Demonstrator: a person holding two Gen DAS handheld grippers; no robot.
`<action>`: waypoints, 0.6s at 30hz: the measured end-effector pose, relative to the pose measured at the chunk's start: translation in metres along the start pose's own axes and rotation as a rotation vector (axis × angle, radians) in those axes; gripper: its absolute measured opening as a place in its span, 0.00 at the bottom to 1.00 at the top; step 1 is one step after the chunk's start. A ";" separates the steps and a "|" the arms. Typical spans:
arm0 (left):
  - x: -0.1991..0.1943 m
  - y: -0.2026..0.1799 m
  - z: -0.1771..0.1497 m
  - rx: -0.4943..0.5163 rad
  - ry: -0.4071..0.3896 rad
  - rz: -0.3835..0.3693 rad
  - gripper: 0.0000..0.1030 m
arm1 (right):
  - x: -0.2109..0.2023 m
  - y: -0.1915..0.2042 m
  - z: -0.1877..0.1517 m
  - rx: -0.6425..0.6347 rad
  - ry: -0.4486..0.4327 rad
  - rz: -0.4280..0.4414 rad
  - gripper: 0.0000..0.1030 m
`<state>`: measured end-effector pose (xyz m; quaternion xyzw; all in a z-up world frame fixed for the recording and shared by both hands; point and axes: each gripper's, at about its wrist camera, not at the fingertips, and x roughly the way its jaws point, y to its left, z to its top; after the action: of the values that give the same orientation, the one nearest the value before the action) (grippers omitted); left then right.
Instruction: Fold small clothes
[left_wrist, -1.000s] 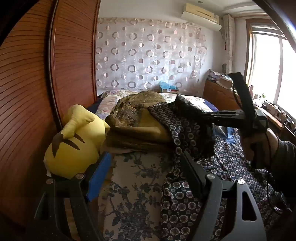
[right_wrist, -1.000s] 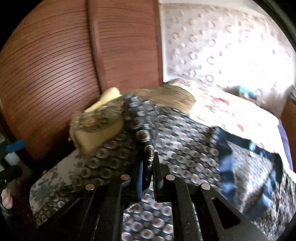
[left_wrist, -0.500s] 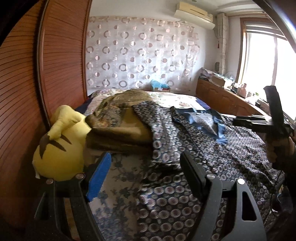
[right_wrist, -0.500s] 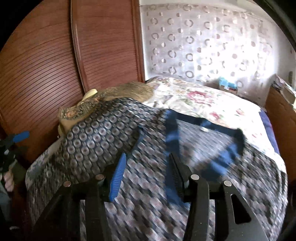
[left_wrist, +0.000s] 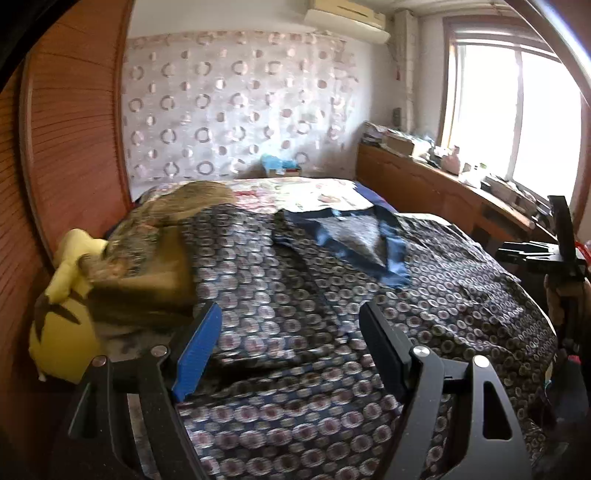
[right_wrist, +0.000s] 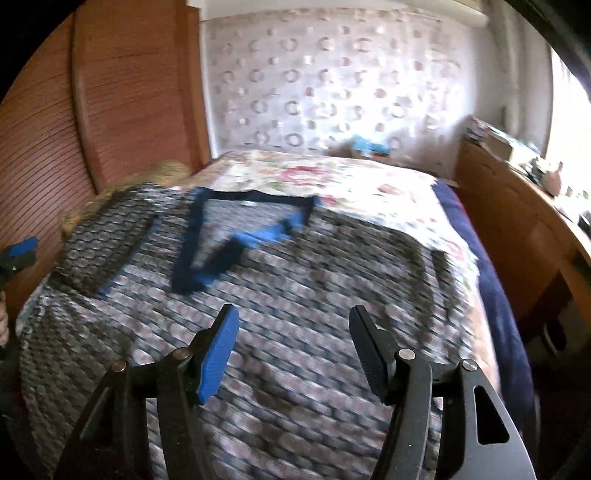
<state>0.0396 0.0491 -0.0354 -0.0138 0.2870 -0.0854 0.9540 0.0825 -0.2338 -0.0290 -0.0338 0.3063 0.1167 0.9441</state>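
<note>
At the bed's left edge a yellow plush toy (left_wrist: 61, 328) and an olive folded blanket (left_wrist: 147, 266) lay against the wooden wardrobe (left_wrist: 74, 147), crowding that side. The left gripper (left_wrist: 291, 354) hung over the near left part of the bed with its jaws wide apart and nothing between them. The patterned garment (left_wrist: 295, 295), dark with ringed dots and a blue neckline (left_wrist: 391, 254), lay spread face up across the near half of the bed (right_wrist: 332, 177), its left sleeve running up onto the blanket. The right gripper (right_wrist: 291, 350) was above the cloth's near middle, jaws opening, empty. The work seemed to be at smoothing before the first fold; it would go best by pinching only one layer at a sleeve or side hem and drawing it across flat. Open room lay toward the floral far half of the bed; on the right, the bed's edge and wooden cabinet (right_wrist: 517, 221) stood close.
</note>
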 end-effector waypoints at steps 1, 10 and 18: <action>0.002 -0.003 0.001 0.006 0.004 -0.005 0.75 | -0.003 -0.008 -0.006 0.016 0.006 -0.013 0.62; 0.031 -0.041 0.003 0.067 0.065 -0.067 0.75 | -0.015 -0.047 -0.034 0.113 0.065 -0.119 0.62; 0.044 -0.063 -0.003 0.094 0.105 -0.100 0.75 | -0.012 -0.063 -0.039 0.208 0.106 -0.112 0.58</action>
<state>0.0641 -0.0203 -0.0565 0.0211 0.3314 -0.1468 0.9318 0.0663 -0.3028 -0.0539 0.0413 0.3640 0.0294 0.9300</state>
